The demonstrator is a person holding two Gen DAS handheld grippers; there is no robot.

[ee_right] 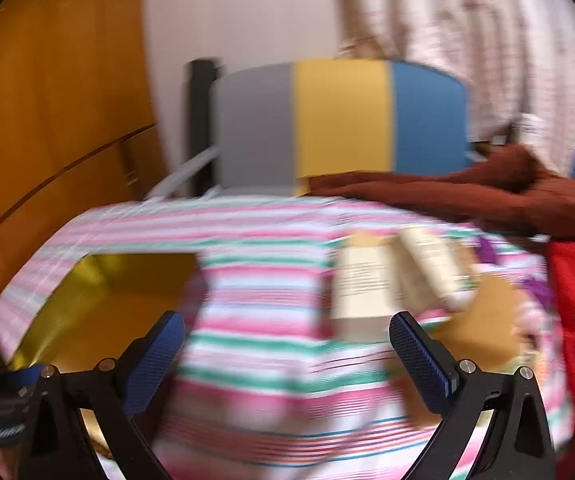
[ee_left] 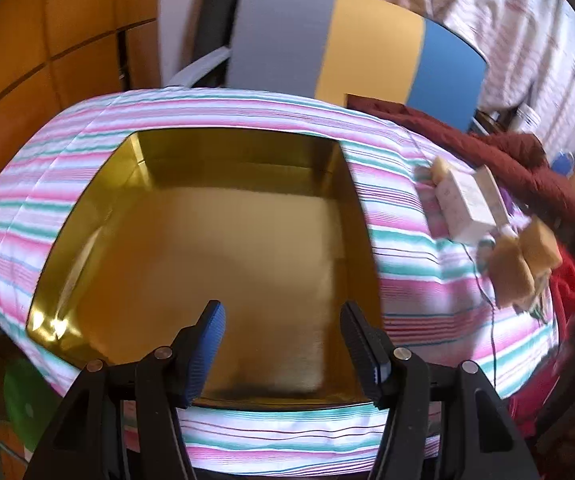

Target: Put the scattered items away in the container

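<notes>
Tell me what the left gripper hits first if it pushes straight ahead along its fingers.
Probably the bare floor of the gold tray: the left gripper is open and empty, hovering over the near rim and pointing into the tray, with nothing between. Depth is uncertain in this fisheye view.

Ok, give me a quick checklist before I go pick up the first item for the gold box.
1. Gold box open, nothing inside: ok.
2. Left hand-held gripper open, holding nothing: ok.
3. Right hand-held gripper open, holding nothing: ok.
4. Items located: white cartons and sponges lie right of the box: ok.
5. Thin cable runs beside the sponges, snag possible: not ok.
6. Right view sharp enough to aim: not ok, blurred.
</notes>
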